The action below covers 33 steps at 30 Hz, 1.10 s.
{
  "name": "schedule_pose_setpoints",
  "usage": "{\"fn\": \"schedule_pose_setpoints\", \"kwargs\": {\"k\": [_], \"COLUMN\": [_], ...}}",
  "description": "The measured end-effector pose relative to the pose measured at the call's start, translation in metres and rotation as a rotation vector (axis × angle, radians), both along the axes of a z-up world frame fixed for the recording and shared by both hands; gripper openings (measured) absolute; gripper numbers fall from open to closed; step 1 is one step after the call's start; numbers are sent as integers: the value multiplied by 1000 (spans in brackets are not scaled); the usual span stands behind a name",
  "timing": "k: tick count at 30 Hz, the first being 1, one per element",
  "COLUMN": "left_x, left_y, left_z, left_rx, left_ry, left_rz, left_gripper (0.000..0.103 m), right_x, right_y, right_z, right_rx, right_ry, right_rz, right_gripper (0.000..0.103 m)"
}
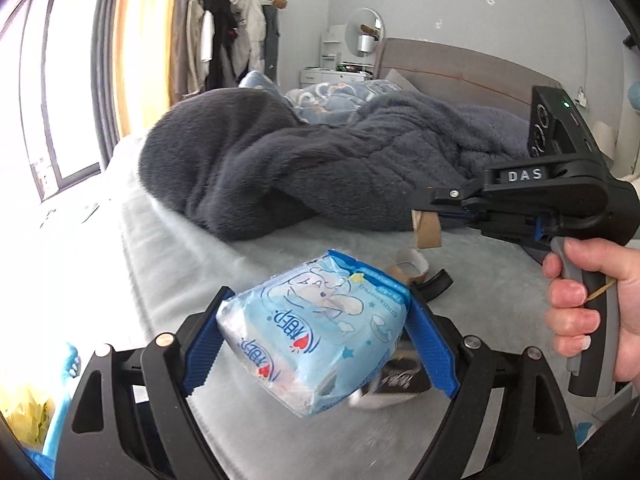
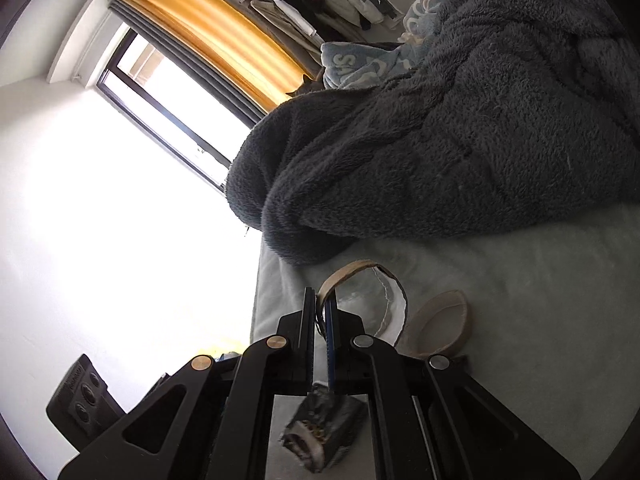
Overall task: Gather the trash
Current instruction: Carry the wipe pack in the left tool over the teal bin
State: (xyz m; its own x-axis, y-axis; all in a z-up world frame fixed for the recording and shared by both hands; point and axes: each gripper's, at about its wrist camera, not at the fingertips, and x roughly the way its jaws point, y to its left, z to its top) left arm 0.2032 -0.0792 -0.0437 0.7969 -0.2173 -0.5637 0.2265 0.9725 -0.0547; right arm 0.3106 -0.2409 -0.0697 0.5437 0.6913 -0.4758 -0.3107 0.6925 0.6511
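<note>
My left gripper (image 1: 320,336) is shut on a light-blue tissue pack (image 1: 316,332), held just above the pale bed sheet (image 1: 180,264). My right gripper (image 1: 426,216) comes in from the right, shut on a brown cardboard ring (image 1: 427,230) that hangs from its tips. In the right wrist view my right gripper (image 2: 319,300) pinches that ring's (image 2: 360,268) edge, jaws nearly touching. A second cardboard ring (image 2: 440,326) lies on the sheet; it also shows in the left wrist view (image 1: 412,268). A small dark box (image 2: 320,428) lies under the right gripper, and it peeks out behind the tissue pack (image 1: 400,380).
A dark grey fleece blanket (image 1: 300,160) is heaped across the bed, with a blue patterned blanket (image 1: 340,96) behind it. A window (image 2: 160,100) with yellow curtains (image 2: 224,40) and a clothes rack (image 1: 232,36) stand beyond. A black strap-like piece (image 1: 438,282) lies by the second ring.
</note>
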Motion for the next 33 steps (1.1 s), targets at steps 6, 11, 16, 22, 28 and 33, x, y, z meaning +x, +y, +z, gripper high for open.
{"fn": "schedule_pose_setpoints", "kwargs": {"k": [6,11,16,22,28,33], "left_x": [-11,-14,-19,-27,-35,-41], "left_y": [31,64,90,124,154,181], "left_z": [-3,-13,-24,-48,-68,-89], "left_rx": [5,2,34,-15,-16,-30], "left_ry": [16,65,88,166,239,318], "left_rz": [69,140,185,240,289,346], "left_gripper": [86,86,86,86,86,86], "right_x": [-11,-19,-30,-44,-54,-63], "right_y": [20,37,64,97,129,156], "right_z": [6,11,21,23,20,8], "right_rx": [22,32,27,23,-4,-38], "right_ry": [2,5,-13,-25,-20,0], "right_rz": [4,11,42,85,126,165], "right_gripper": [5,5,5,5,5,5]}}
